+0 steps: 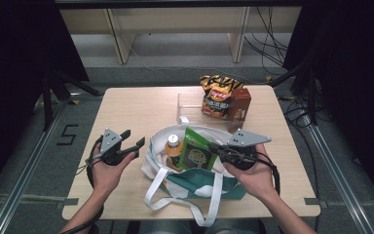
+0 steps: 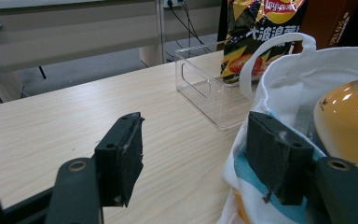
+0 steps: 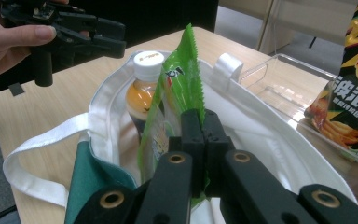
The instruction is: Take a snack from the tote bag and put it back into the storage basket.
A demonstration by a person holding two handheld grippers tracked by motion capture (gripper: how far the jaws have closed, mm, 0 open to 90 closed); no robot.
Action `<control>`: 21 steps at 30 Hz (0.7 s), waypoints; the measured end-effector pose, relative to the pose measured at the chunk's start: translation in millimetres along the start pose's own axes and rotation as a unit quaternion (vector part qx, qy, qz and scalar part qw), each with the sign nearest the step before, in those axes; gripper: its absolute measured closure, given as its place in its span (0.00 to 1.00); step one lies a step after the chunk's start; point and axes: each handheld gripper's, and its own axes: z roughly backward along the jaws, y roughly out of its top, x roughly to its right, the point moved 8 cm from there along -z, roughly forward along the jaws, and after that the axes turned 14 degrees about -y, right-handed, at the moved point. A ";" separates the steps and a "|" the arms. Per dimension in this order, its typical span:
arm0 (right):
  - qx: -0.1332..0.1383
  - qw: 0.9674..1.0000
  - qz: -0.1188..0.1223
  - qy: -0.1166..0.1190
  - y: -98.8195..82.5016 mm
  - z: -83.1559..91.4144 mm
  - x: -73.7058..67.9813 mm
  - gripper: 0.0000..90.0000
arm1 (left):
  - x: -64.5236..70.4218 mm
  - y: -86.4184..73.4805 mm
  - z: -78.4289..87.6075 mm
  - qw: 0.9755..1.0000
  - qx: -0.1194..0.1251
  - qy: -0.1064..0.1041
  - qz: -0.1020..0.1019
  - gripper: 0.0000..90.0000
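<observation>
Right gripper [image 3: 199, 140] clamped on flat green foil snack packet [image 3: 179, 100], upright in white-and-green canvas tote bag [image 1: 202, 187] beside orange-drink bottle [image 1: 174, 146] | likely light, crinkly, slippery; best pinched at sealed edge | left gripper [image 2: 193, 156] wide, empty, at bag rim.

The crisp bag [image 2: 256, 35] in the clear bin [image 2: 205, 88] bears a Lay's logo and Chinese characters. Left of the worktop [image 1: 136, 112], a "5" [image 1: 67, 134] marks the floor.

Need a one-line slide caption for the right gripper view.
Right hand-held gripper pinches a green snack packet over the white tote bag, beside an orange drink bottle.
</observation>
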 end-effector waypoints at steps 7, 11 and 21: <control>0.009 1.000 0.009 -0.002 3.8 1.2 3.7 1.00 | 0.2 0.2 0.1 1.000 0.001 0.000 0.000 0.41; 0.005 1.000 0.013 -0.002 4.5 3.0 4.9 1.00 | -0.1 0.2 0.3 1.000 0.000 0.001 -0.001 0.41; 0.030 0.999 0.018 -0.021 11.3 5.4 12.2 1.00 | 0.1 0.2 0.4 1.000 0.001 0.001 0.002 0.41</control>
